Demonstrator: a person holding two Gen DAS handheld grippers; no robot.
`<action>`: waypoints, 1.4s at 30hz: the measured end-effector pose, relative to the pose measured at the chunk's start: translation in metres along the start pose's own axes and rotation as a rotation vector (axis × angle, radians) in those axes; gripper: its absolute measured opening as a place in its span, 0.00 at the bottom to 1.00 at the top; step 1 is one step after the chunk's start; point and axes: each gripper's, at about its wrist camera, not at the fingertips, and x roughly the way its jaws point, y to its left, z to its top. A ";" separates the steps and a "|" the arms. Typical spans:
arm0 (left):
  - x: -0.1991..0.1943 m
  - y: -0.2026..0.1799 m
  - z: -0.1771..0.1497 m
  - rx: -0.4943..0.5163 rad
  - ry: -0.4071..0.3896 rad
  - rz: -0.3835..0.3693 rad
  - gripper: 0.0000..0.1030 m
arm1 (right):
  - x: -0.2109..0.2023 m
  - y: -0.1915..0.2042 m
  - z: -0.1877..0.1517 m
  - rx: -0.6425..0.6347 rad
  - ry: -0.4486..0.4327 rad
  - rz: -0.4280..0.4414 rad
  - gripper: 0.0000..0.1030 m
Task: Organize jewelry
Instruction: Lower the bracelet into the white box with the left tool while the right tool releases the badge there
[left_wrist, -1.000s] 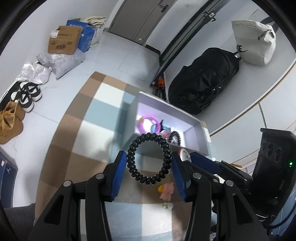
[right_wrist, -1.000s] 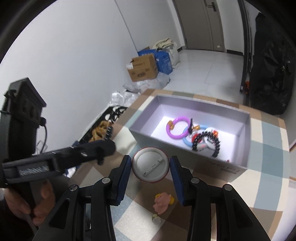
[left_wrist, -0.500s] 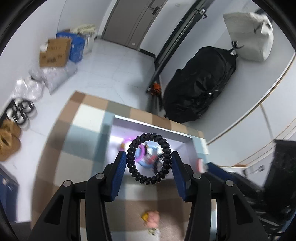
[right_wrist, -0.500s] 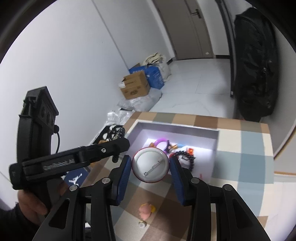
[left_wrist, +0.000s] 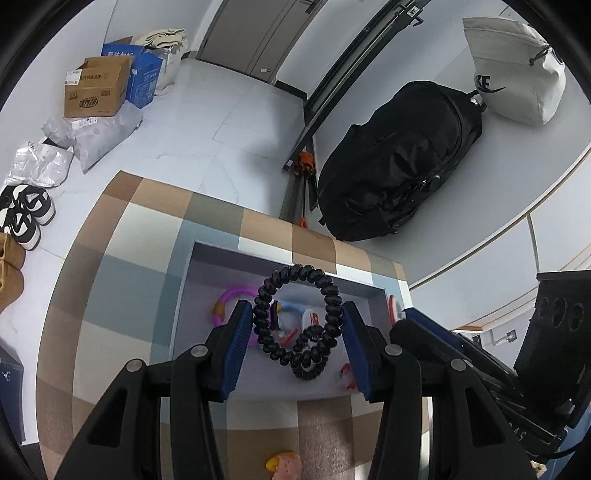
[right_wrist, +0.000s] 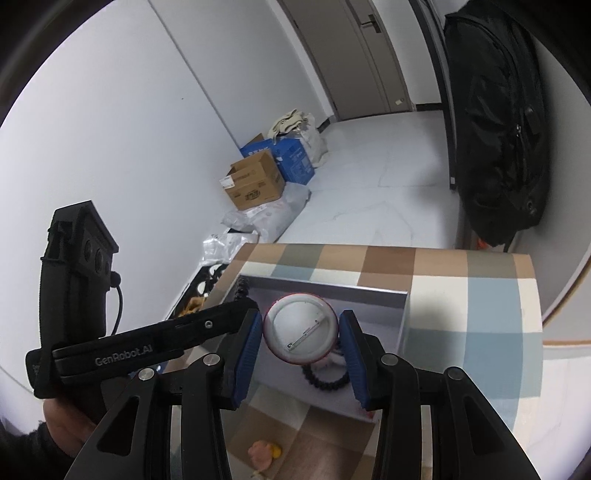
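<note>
Jewelry: the black coil bracelet (left_wrist: 297, 321) is clamped between the left gripper (left_wrist: 295, 332) pads, and the round pin badge (right_wrist: 300, 328) between those of the right gripper (right_wrist: 301, 349). Each is partly closed on its item. Both point steeply down over the open grey box (left_wrist: 184, 288), apparently for release among pieces already inside.

The round badge (right_wrist: 300, 328) hides most of the grey box (right_wrist: 369, 297) interior. A pink trinket (left_wrist: 284, 466) below the box is cut off by the frame's bottom edge.
</note>
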 end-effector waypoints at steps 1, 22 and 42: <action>0.001 0.000 0.001 0.001 0.003 0.000 0.42 | 0.002 -0.002 0.000 0.007 0.005 0.004 0.41; 0.020 0.004 0.005 -0.029 0.017 0.038 0.76 | 0.013 -0.036 -0.001 0.147 0.021 0.033 0.43; -0.004 -0.012 -0.011 0.064 -0.037 0.073 0.79 | -0.012 -0.027 -0.007 0.134 -0.032 -0.004 0.94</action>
